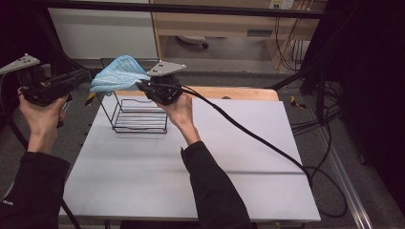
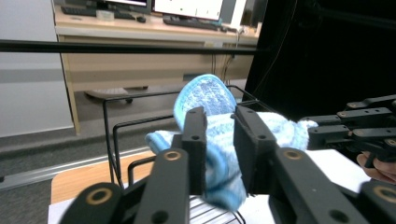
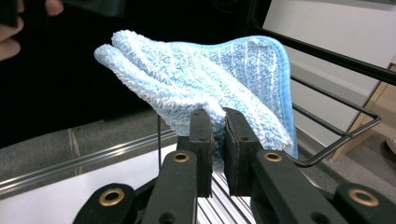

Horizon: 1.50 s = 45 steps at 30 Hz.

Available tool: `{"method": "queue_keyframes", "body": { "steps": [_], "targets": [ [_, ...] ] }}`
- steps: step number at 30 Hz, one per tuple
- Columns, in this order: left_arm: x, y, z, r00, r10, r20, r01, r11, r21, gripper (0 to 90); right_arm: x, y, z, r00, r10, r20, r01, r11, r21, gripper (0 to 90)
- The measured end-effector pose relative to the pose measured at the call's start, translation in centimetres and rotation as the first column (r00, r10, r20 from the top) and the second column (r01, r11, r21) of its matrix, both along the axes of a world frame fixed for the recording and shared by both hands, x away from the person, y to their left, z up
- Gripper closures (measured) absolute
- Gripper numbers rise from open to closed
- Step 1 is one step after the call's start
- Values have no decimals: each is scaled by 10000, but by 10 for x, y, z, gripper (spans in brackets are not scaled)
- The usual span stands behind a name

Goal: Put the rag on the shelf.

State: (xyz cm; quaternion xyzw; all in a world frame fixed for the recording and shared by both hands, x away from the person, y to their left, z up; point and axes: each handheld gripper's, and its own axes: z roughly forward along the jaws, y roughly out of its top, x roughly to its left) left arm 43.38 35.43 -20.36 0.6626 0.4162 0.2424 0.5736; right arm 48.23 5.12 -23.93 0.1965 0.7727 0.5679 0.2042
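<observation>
My right gripper (image 3: 214, 123) pinches the blue cloth (image 1: 118, 74) above the wire rack (image 1: 138, 117) — left gripper (image 2: 219, 135) open; I'd lower squarely.

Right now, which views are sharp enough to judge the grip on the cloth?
Right gripper view: blue cloth crisp, pile visible, pinched between the jaws. Left gripper view: softer, cloth slightly blurred beyond the jaws. High view: evenly lit table, dark surroundings, cloth small.

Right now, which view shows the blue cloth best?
The right gripper view: the blue cloth sits close and sharp, pinched between the right gripper jaws, terry pile and stitched edge clear. The left gripper view shows the cloth partly hidden behind the left gripper. The high view shows it small, above the wire rack.
</observation>
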Motion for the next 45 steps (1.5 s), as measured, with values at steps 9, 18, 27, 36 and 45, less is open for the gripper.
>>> {"method": "queue_keyframes", "body": {
  "steps": [9,18,27,36,45],
  "targets": [
    [9,-21,-15,9941,-576,-916,670,9924,1035,841,-2,-3,-3,9998,138,130,-136,9998,-151,810],
    [11,-21,-23,9928,-498,-1090,645,9887,1354,862,-4,-3,-5,9998,192,71,-190,9997,-163,702],
    [15,-22,-34,9921,-398,-1193,568,9882,1426,889,-9,-7,2,9997,224,9,-224,9996,153,601],
    [14,-24,-45,9922,-433,-1172,626,9841,1664,891,-3,-3,-4,9932,497,-1053,-493,9988,59,868],
    [11,-18,-57,9922,-476,-1154,668,9835,1681,890,5,2,-24,9927,5,-1209,-53,9992,-393,900]
  ]
}}
